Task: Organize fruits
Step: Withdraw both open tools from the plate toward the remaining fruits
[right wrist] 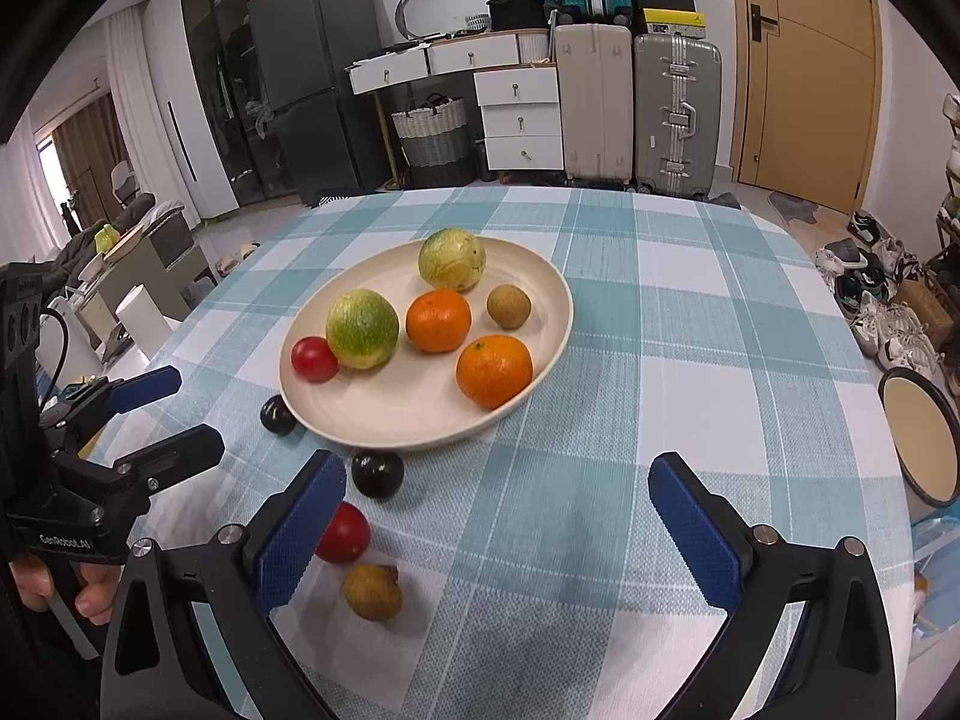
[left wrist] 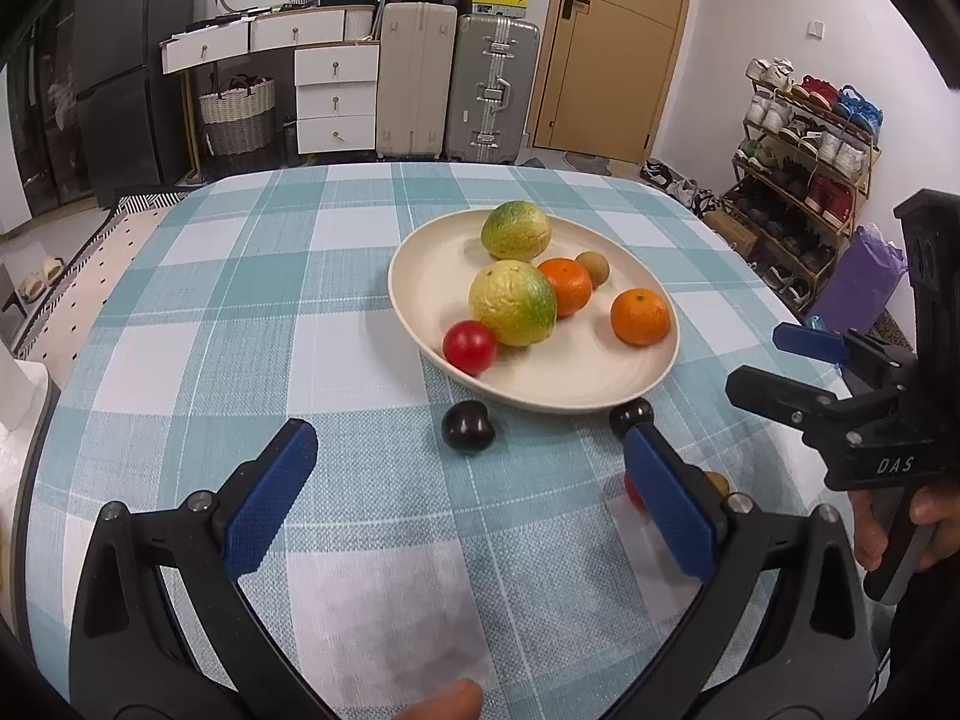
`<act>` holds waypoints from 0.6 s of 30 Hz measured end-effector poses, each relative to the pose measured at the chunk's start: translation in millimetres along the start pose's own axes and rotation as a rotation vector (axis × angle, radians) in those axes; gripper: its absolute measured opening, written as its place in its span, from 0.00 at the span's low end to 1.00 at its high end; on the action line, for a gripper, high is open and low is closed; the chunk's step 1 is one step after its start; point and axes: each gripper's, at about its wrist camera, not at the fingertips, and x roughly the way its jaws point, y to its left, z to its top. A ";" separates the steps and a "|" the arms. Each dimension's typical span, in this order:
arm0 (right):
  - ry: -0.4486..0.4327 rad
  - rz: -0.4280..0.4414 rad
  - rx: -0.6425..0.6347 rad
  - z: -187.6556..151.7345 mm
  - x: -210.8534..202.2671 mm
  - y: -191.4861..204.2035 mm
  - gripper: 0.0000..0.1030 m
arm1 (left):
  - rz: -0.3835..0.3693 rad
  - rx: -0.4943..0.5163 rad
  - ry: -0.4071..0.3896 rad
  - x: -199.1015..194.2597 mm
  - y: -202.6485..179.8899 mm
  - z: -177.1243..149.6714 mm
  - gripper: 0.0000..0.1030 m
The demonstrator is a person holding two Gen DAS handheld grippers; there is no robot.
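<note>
Both my grippers are empty, jaws wide apart, nothing between the pads. My left gripper (left wrist: 471, 501) points at the cream oval shallow plate (left wrist: 420, 282) on the teal-and-white checked tablecloth (left wrist: 240, 312); my right gripper (right wrist: 498, 525) sits just beside it, aimed the same way.

Key relation: loose fruit lies on the cloth between my jaws and the plate's near rim. The glossy dark purple plum nearest the left (left wrist: 468, 427) is straight ahead of my left jaws, centred in the gap, just short of the rim. The second dark plum (right wrist: 377, 474), the small red tomato-like fruit off the plate (right wrist: 343, 533) and the small brown longan-like fruit off the plate (right wrist: 372, 591) cluster by my right gripper's left finger, so the right hand is nearer those three. All are round, no long axis to align to.

Count on plate: two yellow-green bumpy round fruits (right wrist: 362, 330), two oranges (right wrist: 494, 371), one small red fruit (right wrist: 314, 359), one small brown fruit (right wrist: 508, 306). Six on, four off.

My guess at the next move: left takes the centred plum, right shifts left for its cluster.
</note>
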 end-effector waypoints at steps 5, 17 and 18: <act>0.019 0.000 0.006 -8.8 -0.3 -0.7 1.00 | 0.000 -0.004 0.010 0.0 -2.5 -5.6 0.99; 0.071 0.005 -0.017 -28.9 2.1 5.0 1.00 | -0.016 0.007 0.013 -2.6 -14.1 -17.6 0.99; 0.075 0.007 -0.022 -30.2 2.4 5.8 1.00 | -0.014 0.008 0.012 -2.8 -15.1 -18.1 0.99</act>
